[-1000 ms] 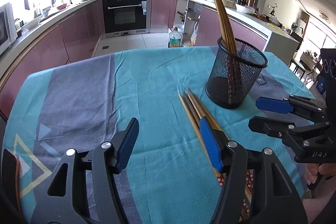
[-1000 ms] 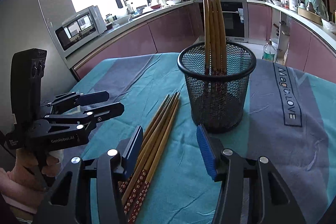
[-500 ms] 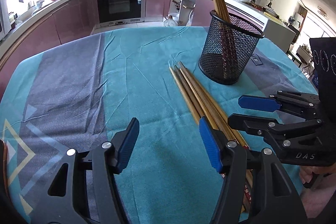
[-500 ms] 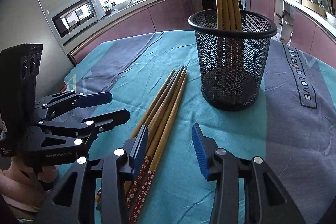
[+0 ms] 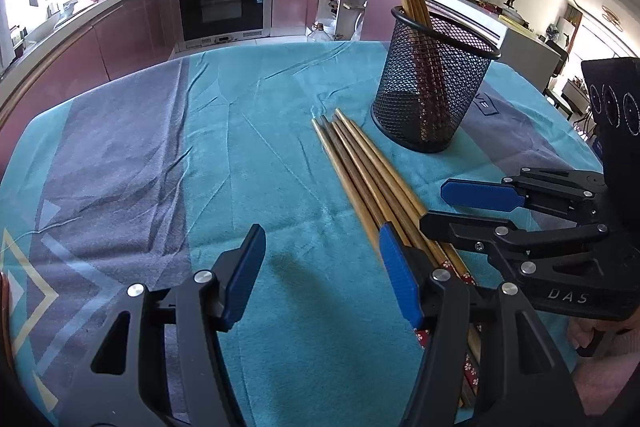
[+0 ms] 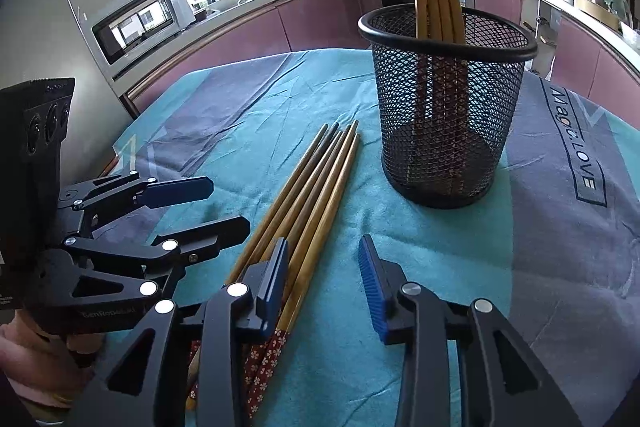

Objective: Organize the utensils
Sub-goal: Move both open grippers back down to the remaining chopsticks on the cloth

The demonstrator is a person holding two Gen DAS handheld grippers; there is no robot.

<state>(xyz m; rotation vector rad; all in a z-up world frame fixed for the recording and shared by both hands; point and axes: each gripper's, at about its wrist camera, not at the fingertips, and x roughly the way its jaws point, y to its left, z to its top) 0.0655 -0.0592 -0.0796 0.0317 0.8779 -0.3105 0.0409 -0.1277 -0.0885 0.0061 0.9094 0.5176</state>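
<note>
Several loose wooden chopsticks with red flowered ends lie in a bundle on the teal cloth. Just beyond them, a black mesh cup holds several more upright. My left gripper is open over bare cloth to the bundle's left, its right finger above the sticks. My right gripper hovers low over the flowered ends. Its jaws are closing. The outermost stick lies in the gap beside the left pad, and neither pad presses on it.
The table wears a teal and grey cloth with printed lettering on its right side. Purple kitchen cabinets, an oven and a microwave stand beyond the table's edge. A person's hand holds each gripper.
Both grippers have sunk toward the table and closer to the loose chopsticks. The right jaws have narrowed; the left jaws keep the same gap.
</note>
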